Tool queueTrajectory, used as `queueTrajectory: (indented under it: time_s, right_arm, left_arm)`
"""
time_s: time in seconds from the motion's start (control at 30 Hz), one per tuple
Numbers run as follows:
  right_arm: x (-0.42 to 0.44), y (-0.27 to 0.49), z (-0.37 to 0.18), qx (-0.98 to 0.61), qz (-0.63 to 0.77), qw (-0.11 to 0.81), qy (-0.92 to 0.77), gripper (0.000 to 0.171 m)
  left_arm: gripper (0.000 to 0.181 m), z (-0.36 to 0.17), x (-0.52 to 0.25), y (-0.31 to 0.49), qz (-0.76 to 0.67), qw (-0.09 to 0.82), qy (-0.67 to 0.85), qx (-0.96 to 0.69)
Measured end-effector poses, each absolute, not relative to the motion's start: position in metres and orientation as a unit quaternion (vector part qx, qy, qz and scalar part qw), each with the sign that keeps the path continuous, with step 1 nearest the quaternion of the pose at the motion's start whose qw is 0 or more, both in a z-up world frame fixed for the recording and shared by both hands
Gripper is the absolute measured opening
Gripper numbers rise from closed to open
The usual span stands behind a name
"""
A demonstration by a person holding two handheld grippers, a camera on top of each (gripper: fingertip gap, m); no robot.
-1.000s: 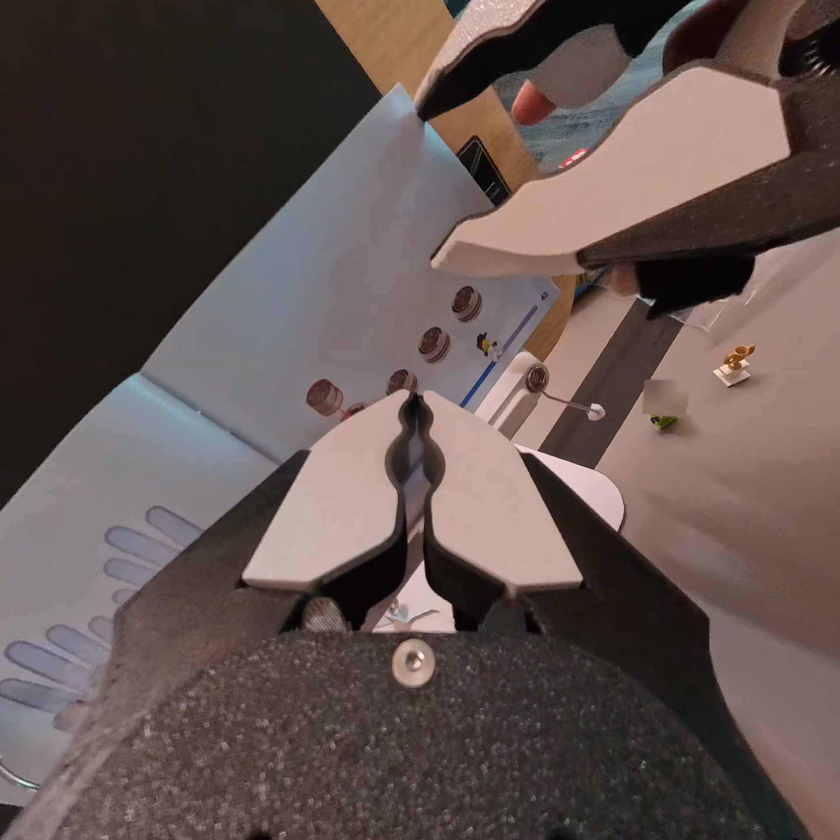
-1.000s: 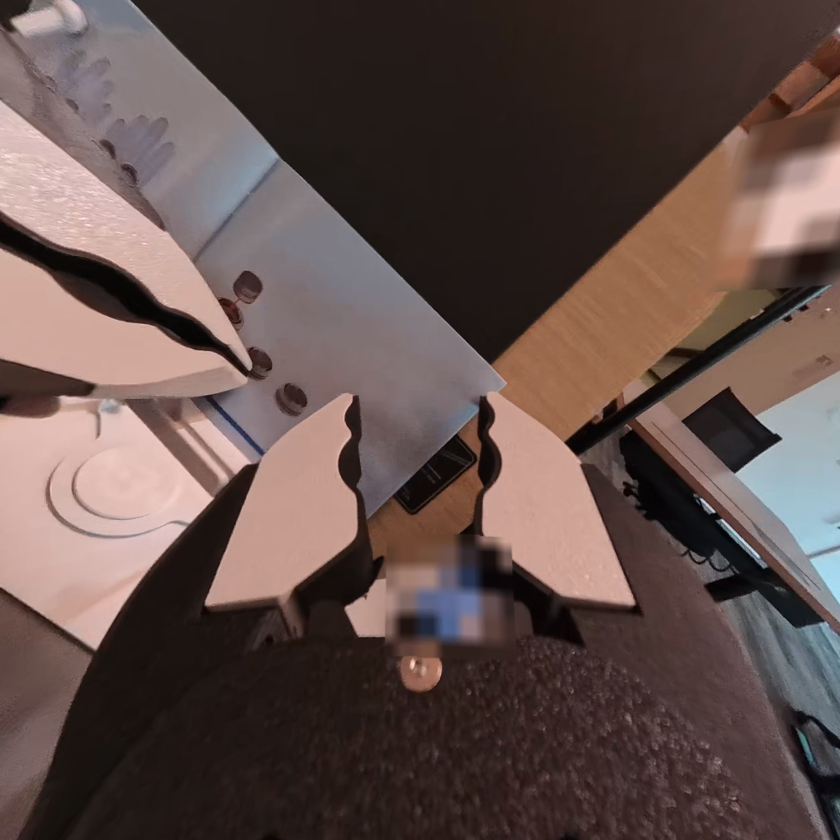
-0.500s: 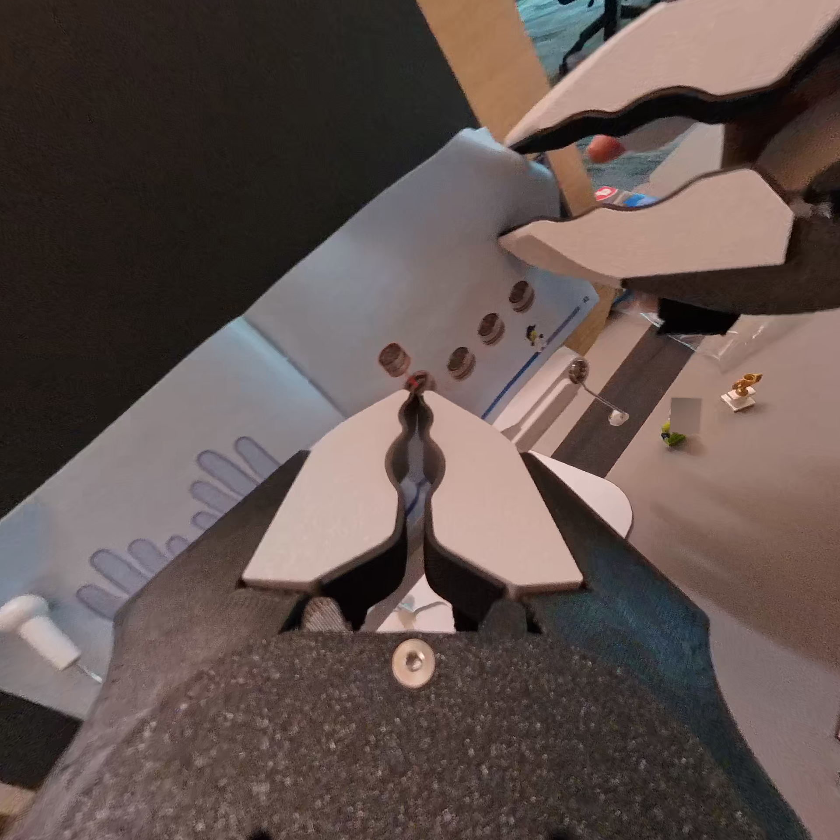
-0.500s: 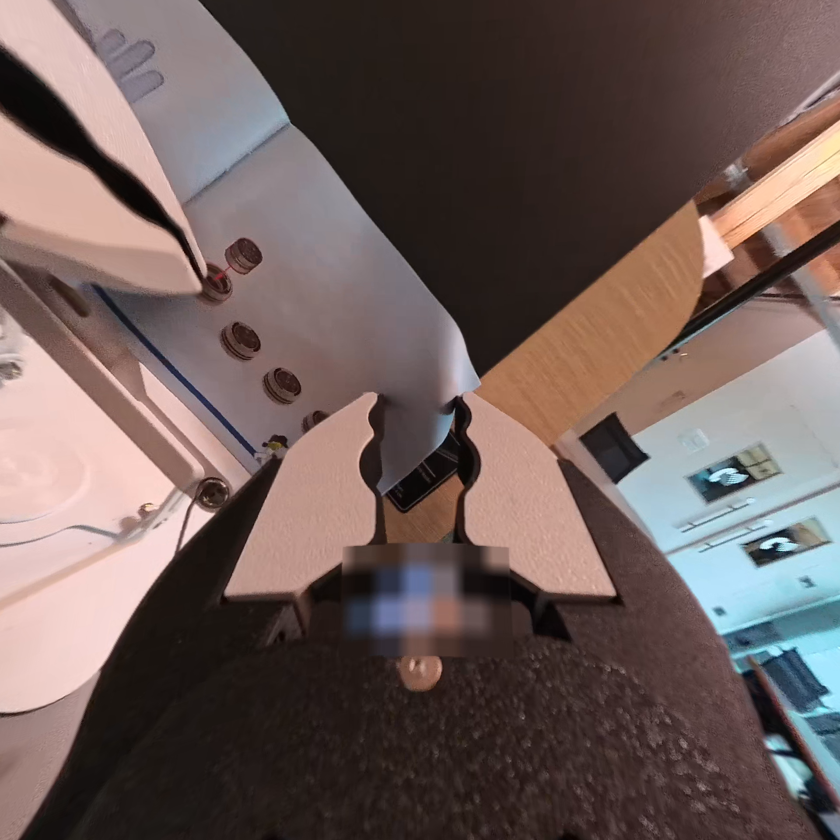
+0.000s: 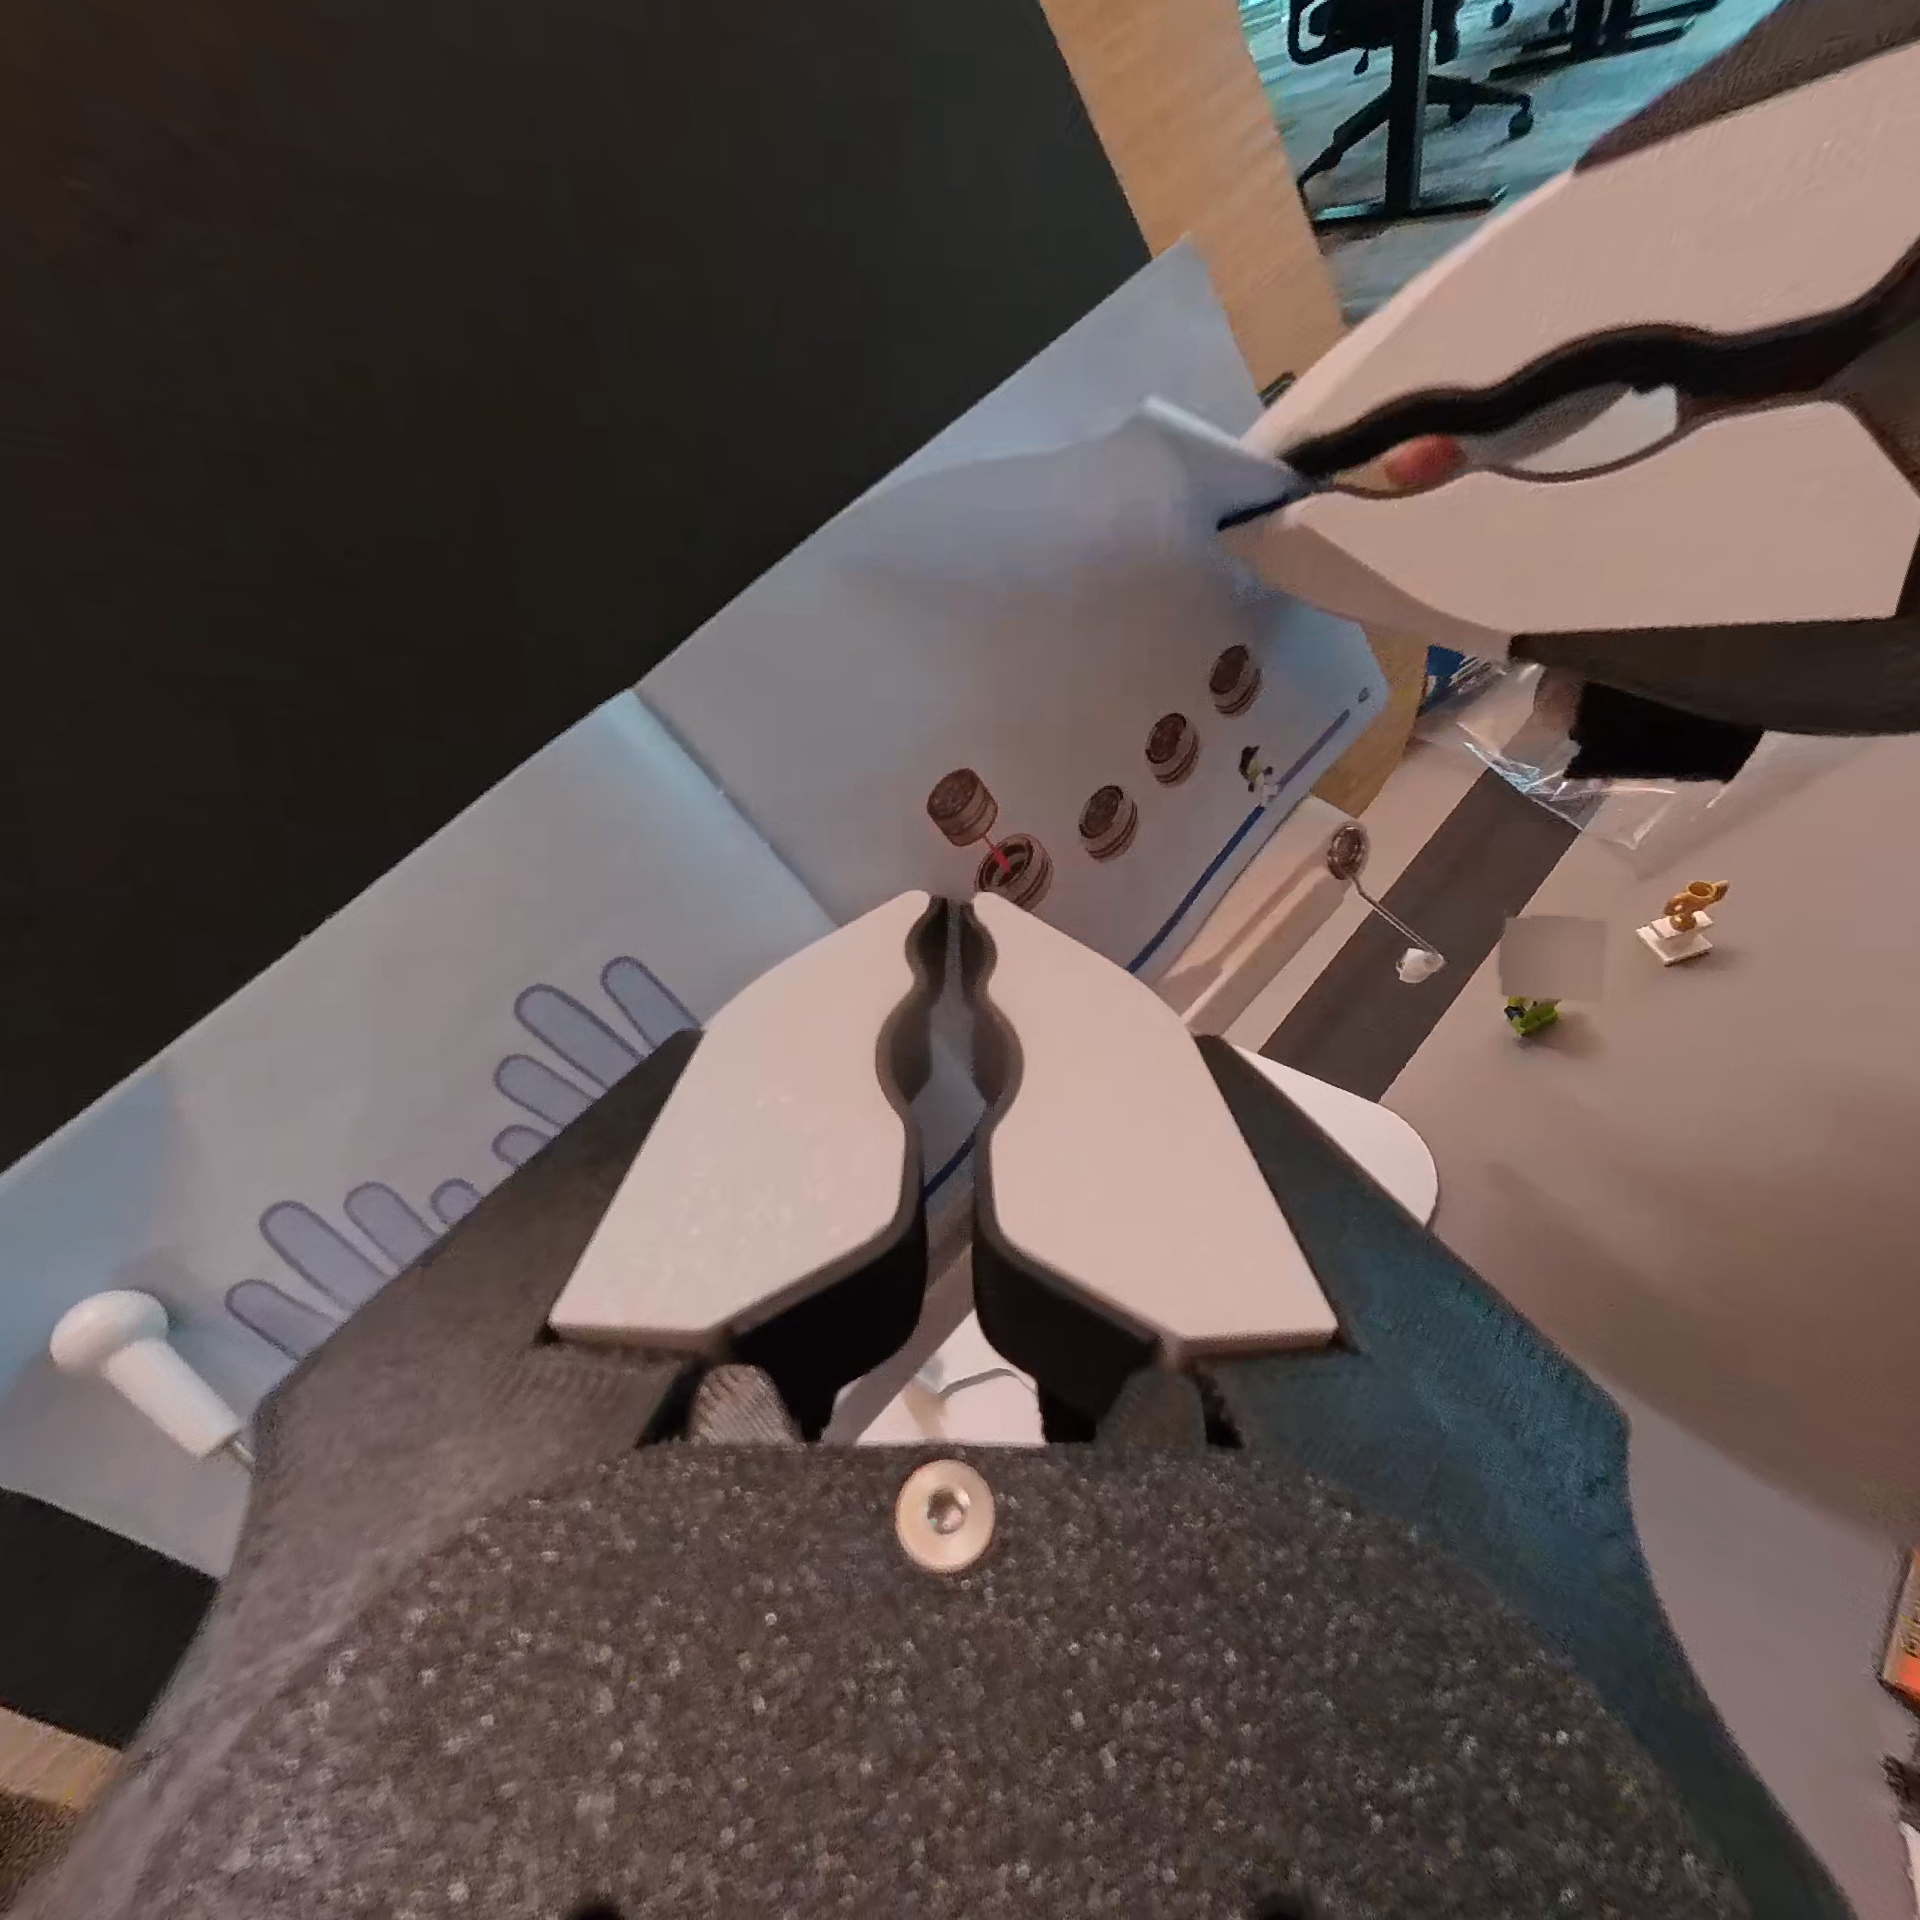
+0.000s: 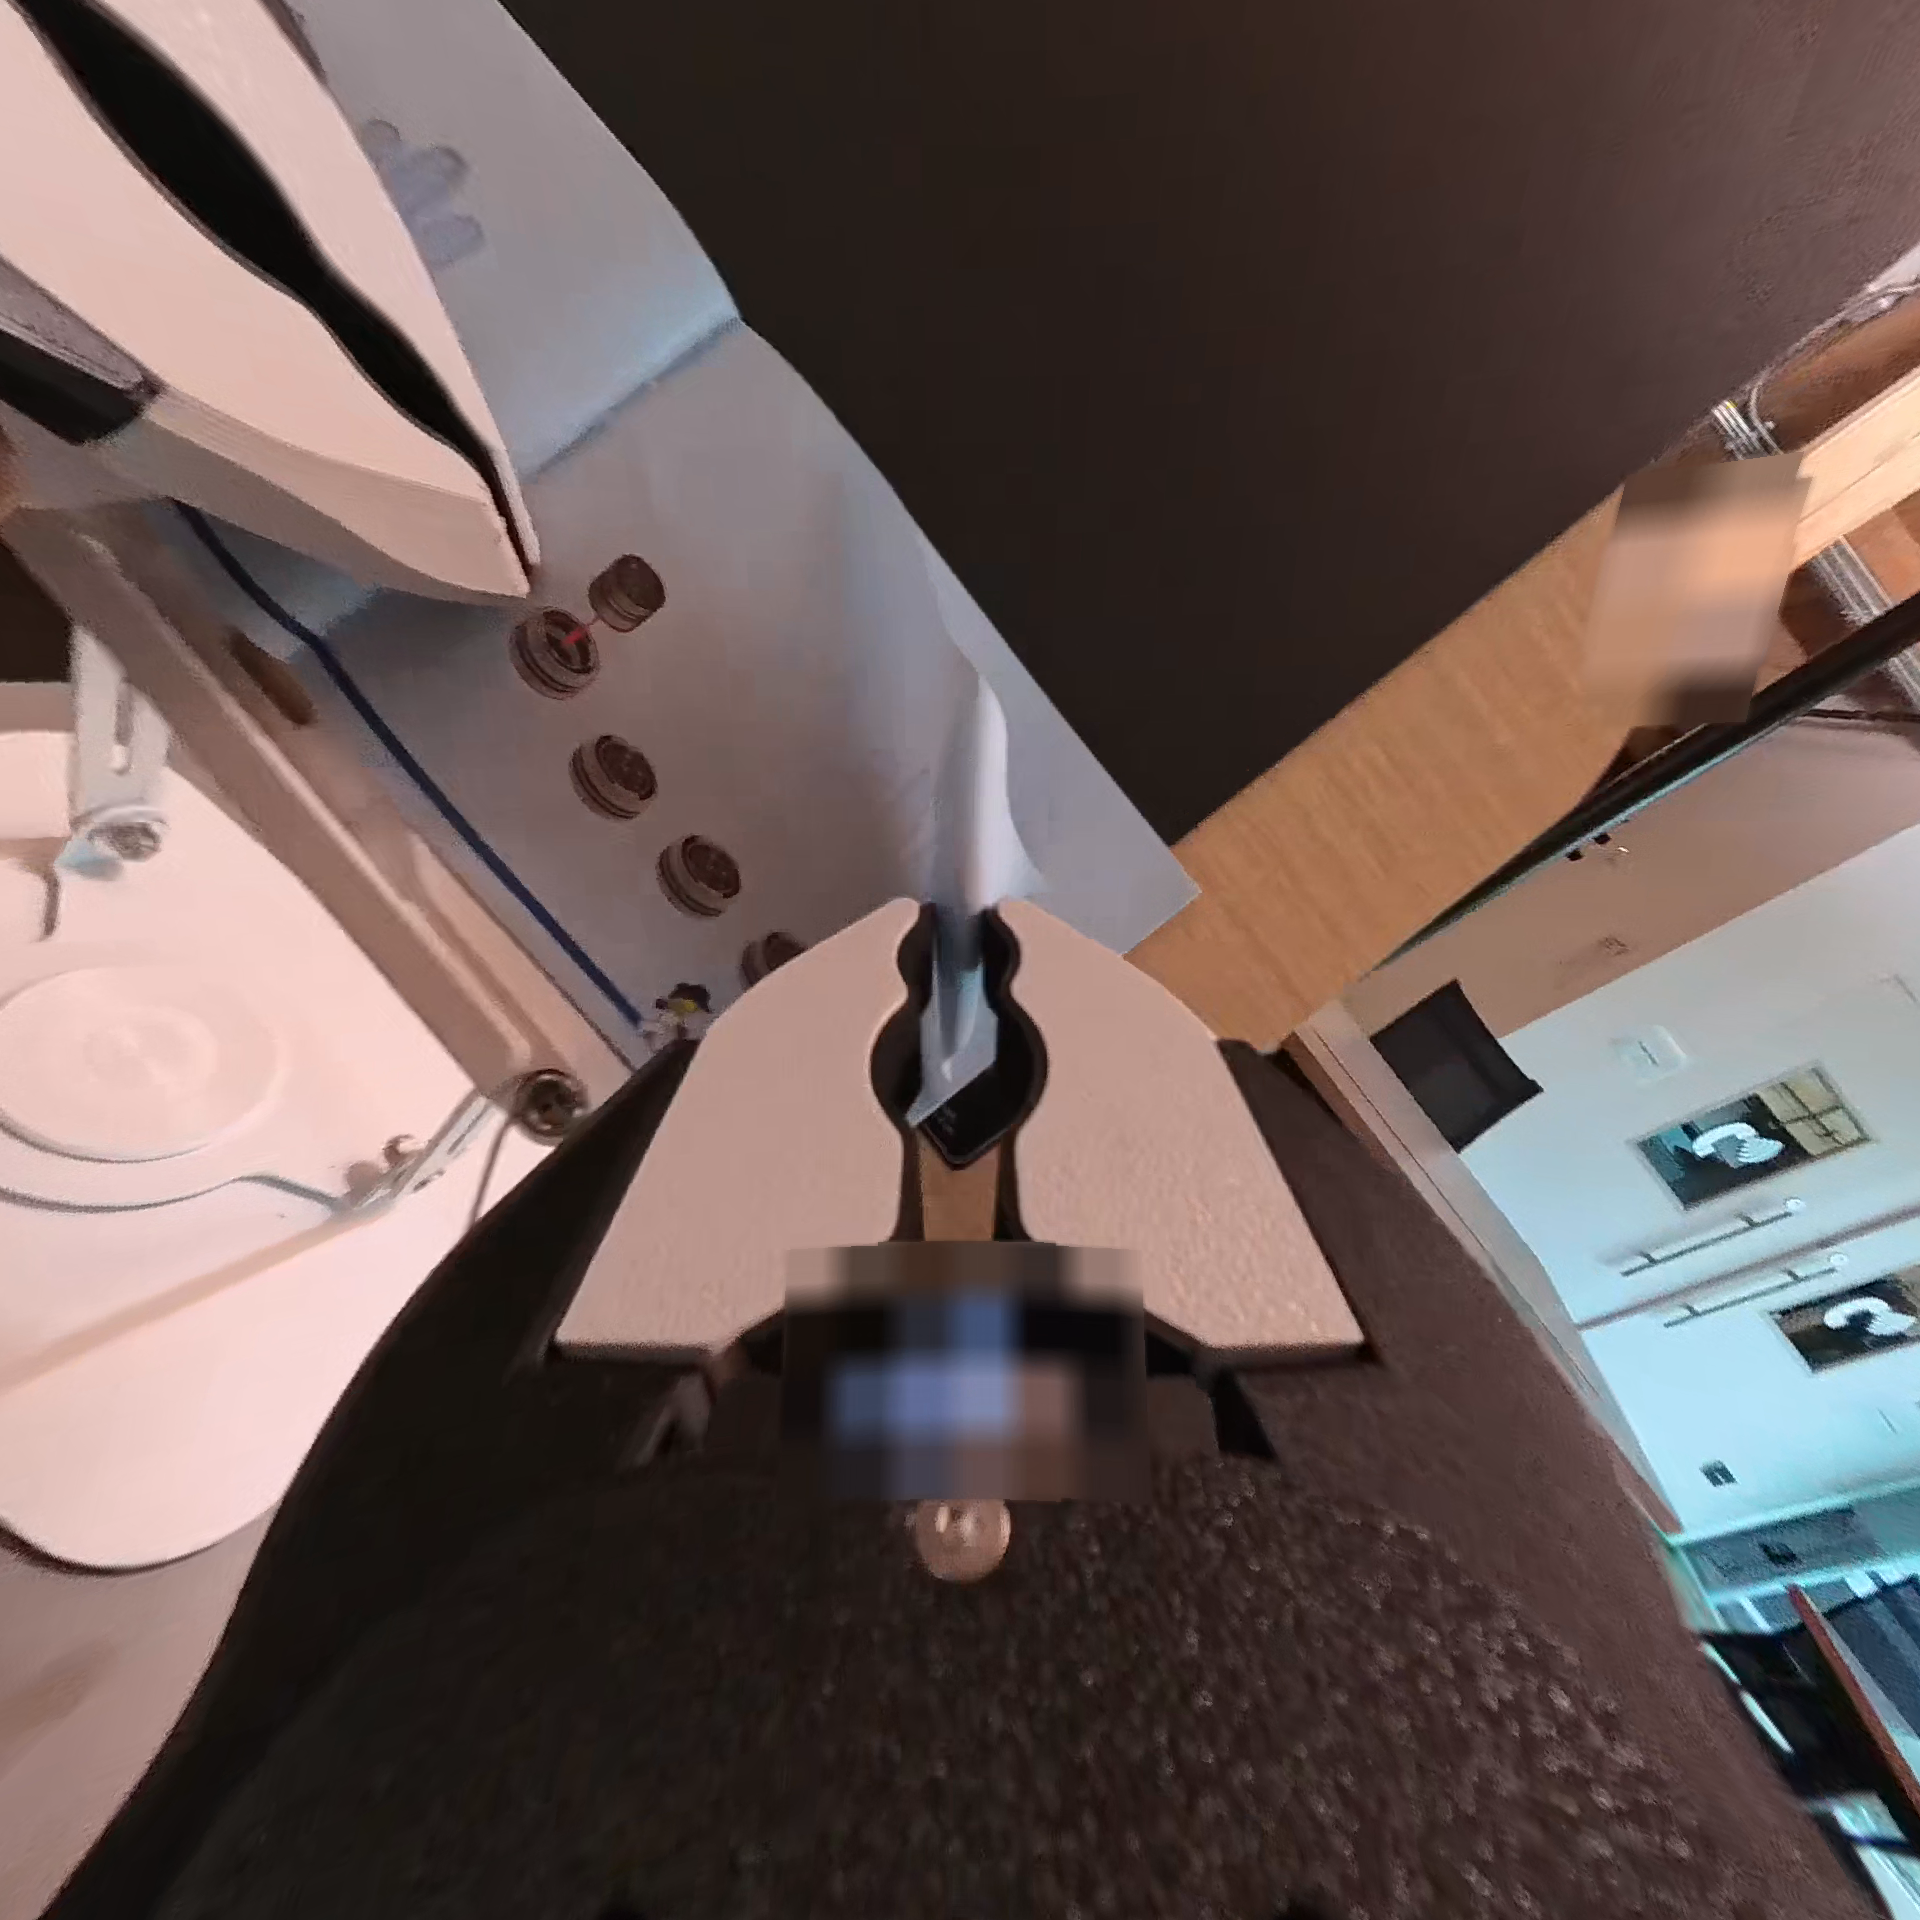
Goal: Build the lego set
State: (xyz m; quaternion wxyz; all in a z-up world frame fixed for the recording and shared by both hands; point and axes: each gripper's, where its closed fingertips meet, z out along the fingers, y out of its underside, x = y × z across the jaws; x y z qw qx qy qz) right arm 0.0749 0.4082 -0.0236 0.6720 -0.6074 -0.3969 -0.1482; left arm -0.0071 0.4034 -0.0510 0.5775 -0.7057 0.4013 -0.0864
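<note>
Between the two grippers hangs the open instruction booklet point(image 5: 914, 665), pale blue, its pages tilted up off the grey table point(image 5: 1621, 1195). The left gripper point(image 5: 951, 914) has its fingers point(image 5: 758, 1153) pressed together on the near edge of the right-hand page, just below a row of printed round brown parts. The right gripper point(image 6: 961, 914) has its fingers point(image 6: 1122, 1122) closed on the far right corner of that same page, which creases and curls where it enters the grip. In the left wrist view, the right gripper point(image 5: 1262, 494) shows at upper right with the paper corner caught at its tips. On the table to the right, well apart from the booklet, stand a small gold trophy piece point(image 5: 1688, 920) and a green lego piece point(image 5: 1527, 1013). A white stand point(image 6: 135, 1091) sits beneath the booklet.
</note>
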Motion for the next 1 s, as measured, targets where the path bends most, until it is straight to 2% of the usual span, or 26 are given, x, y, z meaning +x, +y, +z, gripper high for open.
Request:
queueTrajectory:
  time_s: [0.13, 0.27, 0.43, 0.5, 0.6, 0.73, 0.83, 1.0]
  right_arm:
    - [0.057, 0.389, -0.027, -0.599, -0.109, 0.673, -0.42, 0.003]
    - [0.037, 0.368, -0.025, -0.579, -0.09, 0.674, -0.449, 0.003]
    - [0.002, 0.342, -0.028, -0.551, -0.059, 0.665, -0.501, 0.003]
    - [-0.011, 0.331, -0.03, -0.535, -0.047, 0.66, -0.526, 0.004]
    - [-0.022, 0.318, -0.035, -0.523, -0.021, 0.651, -0.55, 0.005]
    - [-0.02, 0.303, -0.029, -0.539, 0.061, 0.646, -0.537, 0.015]
    - [-0.003, 0.32, -0.027, -0.601, 0.084, 0.625, -0.492, 0.027]
    - [0.045, 0.378, -0.048, -0.704, -0.048, 0.572, -0.42, 0.029]
  left_arm:
    - [0.011, -0.047, -0.006, 0.383, -0.142, 0.571, 0.404, -0.7]
    - [0.026, -0.033, 0.001, 0.351, -0.308, 0.524, 0.367, -0.704]
    - [0.029, -0.012, 0.0, 0.341, -0.438, 0.49, 0.294, -0.694]
    - [0.025, -0.011, -0.002, 0.344, -0.471, 0.467, 0.268, -0.699]
    - [0.0, -0.017, -0.007, 0.346, -0.492, 0.441, 0.263, -0.703]
    - [0.0, -0.016, -0.025, 0.349, -0.492, 0.447, 0.256, -0.702]
    - [0.0, -0.015, -0.036, 0.351, -0.484, 0.45, 0.258, -0.705]
    - [0.003, -0.016, -0.045, 0.354, -0.454, 0.456, 0.278, -0.713]
